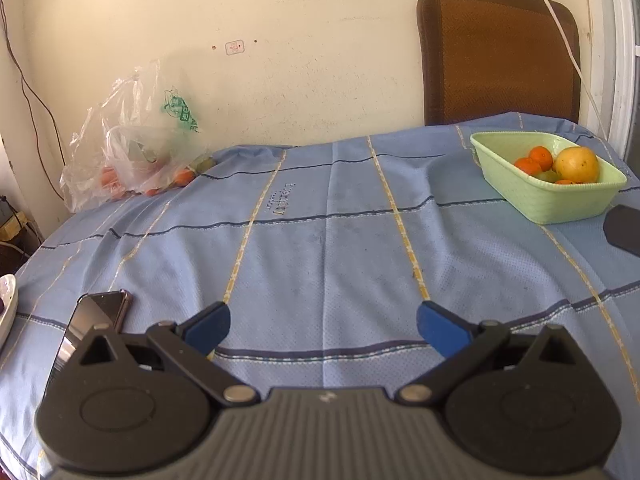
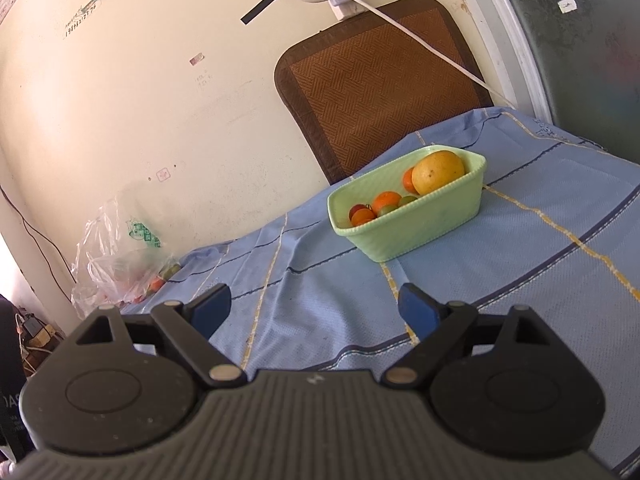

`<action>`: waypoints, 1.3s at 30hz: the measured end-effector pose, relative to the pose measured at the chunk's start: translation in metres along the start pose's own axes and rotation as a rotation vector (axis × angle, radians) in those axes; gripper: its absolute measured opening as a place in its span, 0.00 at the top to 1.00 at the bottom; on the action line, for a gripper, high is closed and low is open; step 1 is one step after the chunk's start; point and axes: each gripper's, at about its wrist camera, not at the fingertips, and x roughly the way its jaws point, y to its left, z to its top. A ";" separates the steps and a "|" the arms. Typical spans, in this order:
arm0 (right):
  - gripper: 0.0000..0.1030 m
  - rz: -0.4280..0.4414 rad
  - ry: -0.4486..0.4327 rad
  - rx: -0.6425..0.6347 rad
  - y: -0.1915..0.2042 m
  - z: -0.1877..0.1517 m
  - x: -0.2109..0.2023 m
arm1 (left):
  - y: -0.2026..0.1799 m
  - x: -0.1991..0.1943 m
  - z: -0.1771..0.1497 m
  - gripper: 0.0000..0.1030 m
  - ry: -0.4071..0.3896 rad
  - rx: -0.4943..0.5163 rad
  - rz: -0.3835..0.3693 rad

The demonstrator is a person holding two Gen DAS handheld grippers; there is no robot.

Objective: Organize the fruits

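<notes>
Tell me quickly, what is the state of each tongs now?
Left tongs: open, holding nothing.
Right tongs: open, holding nothing.

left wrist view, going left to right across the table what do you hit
white dish at the edge → phone → plastic bag of fruit → open left gripper → green basket with oranges → dark object at the right edge

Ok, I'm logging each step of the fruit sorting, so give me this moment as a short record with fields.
surface: table under a blue striped cloth
container: green basket, far right side of the table
basket contents: large yellow fruit, small oranges, green fruit
remaining fruit: in the plastic bag by the wall, far left
left gripper: jaws open, empty
right gripper: jaws open, empty
other: phone near left gripper
</notes>
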 end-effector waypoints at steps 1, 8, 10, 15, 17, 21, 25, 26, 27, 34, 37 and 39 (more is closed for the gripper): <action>0.10 -0.005 -0.003 0.002 -0.001 0.000 0.000 | -0.001 -0.001 -0.001 0.00 -0.001 0.003 -0.007; 0.10 -0.024 0.011 0.029 -0.005 -0.004 0.003 | -0.002 -0.001 0.000 0.00 -0.004 0.003 0.008; 0.10 -0.024 0.010 0.036 -0.006 -0.005 0.003 | 0.001 -0.001 0.000 0.00 -0.011 -0.007 0.020; 0.10 -0.008 0.023 0.037 -0.004 -0.005 0.003 | 0.003 -0.004 0.003 0.00 -0.031 -0.022 0.061; 0.10 -0.004 0.019 0.018 -0.001 -0.005 0.002 | 0.003 -0.005 0.003 0.00 -0.035 -0.021 0.063; 0.11 0.011 0.014 -0.013 0.004 -0.005 0.000 | -0.001 -0.003 0.002 0.00 -0.009 0.012 0.041; 0.11 0.010 0.009 -0.019 0.004 -0.006 -0.001 | -0.005 -0.004 -0.002 0.00 -0.001 0.030 0.023; 0.11 0.007 0.008 -0.017 0.004 -0.006 -0.001 | -0.006 -0.005 -0.003 0.00 0.001 0.031 0.023; 0.11 0.006 0.009 -0.015 0.003 -0.006 -0.001 | -0.006 -0.005 -0.003 0.00 0.000 0.032 0.022; 0.11 -0.003 -0.003 -0.016 0.002 -0.005 -0.001 | -0.005 -0.003 -0.003 0.00 0.000 0.033 0.012; 0.12 -0.006 -0.006 -0.015 0.001 -0.006 -0.002 | -0.001 -0.004 -0.004 0.00 -0.003 0.011 -0.008; 0.12 -0.009 -0.008 -0.013 0.001 -0.007 -0.002 | 0.002 -0.004 -0.004 0.00 0.000 -0.007 -0.024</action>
